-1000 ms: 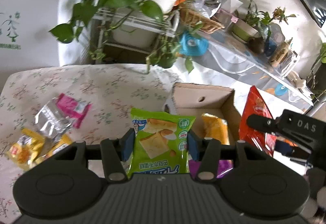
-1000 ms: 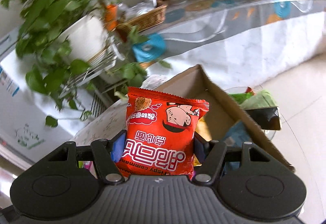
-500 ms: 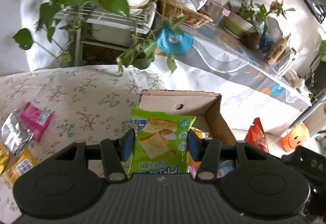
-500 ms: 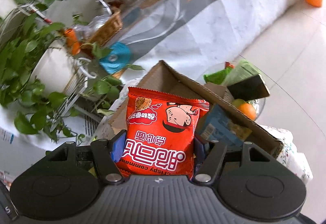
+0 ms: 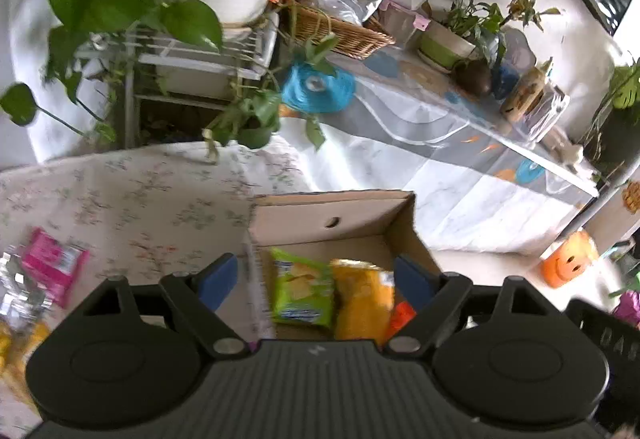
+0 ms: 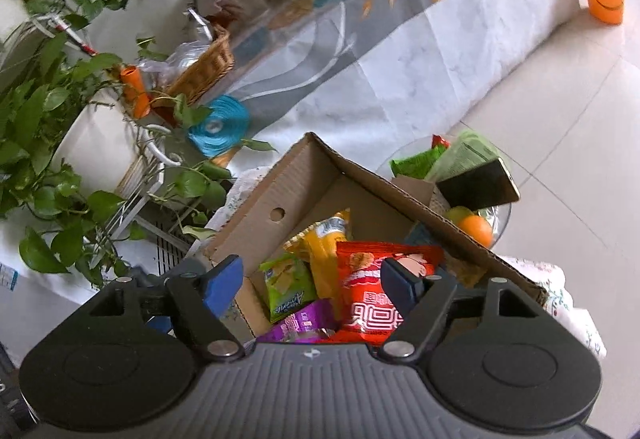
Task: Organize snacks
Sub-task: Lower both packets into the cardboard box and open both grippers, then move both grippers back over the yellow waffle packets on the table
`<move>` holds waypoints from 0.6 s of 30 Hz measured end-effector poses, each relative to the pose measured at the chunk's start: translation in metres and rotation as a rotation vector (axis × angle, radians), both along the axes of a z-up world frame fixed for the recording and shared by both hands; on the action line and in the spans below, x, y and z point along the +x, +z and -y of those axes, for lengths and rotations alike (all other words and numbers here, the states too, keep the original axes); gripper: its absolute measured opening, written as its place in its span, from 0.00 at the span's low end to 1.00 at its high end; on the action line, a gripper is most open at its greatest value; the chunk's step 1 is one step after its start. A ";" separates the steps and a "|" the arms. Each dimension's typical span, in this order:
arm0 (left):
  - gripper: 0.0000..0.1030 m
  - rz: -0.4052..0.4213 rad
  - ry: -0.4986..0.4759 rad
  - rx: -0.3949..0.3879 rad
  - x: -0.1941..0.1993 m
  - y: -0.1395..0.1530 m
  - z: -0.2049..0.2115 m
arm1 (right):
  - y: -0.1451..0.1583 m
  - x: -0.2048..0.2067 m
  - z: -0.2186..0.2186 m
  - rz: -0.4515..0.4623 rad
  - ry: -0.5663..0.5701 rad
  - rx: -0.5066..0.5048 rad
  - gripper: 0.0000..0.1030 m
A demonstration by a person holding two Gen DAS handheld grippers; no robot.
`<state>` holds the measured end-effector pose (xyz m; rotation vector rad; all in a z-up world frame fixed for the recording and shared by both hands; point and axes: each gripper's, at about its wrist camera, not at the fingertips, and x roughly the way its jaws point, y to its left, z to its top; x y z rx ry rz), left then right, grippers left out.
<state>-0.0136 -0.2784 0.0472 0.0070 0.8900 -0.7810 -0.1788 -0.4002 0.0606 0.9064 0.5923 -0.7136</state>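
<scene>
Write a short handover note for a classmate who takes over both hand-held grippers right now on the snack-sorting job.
Left hand-held gripper: open, holding nothing, over the box.
Right hand-held gripper: open, holding nothing, over the same box.
In the box: green bag, yellow bag, red bag, purple pack.
On the tablecloth to the left of the box: pink pack, a silver wrapper and yellow packs, blurred.
Done: four snacks boxed.
Left: pick up the loose ones from the cloth and add them to the box, probably with the left gripper, which is nearer.
</scene>
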 end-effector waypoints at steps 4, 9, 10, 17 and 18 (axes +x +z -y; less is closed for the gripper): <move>0.84 0.040 0.012 0.032 0.005 0.006 -0.024 | 0.004 0.009 -0.008 0.005 0.057 -0.045 0.80; 0.84 0.044 0.064 0.052 0.016 0.007 -0.066 | 0.011 0.026 -0.027 0.004 0.153 -0.130 0.82; 0.84 0.047 0.076 0.055 0.019 0.007 -0.075 | 0.012 0.030 -0.032 0.006 0.176 -0.145 0.83; 0.84 0.047 0.177 0.066 0.036 0.005 -0.135 | 0.015 0.055 -0.059 0.010 0.304 -0.222 0.84; 0.84 0.047 0.191 0.065 0.038 0.004 -0.143 | 0.015 0.059 -0.062 0.010 0.322 -0.228 0.84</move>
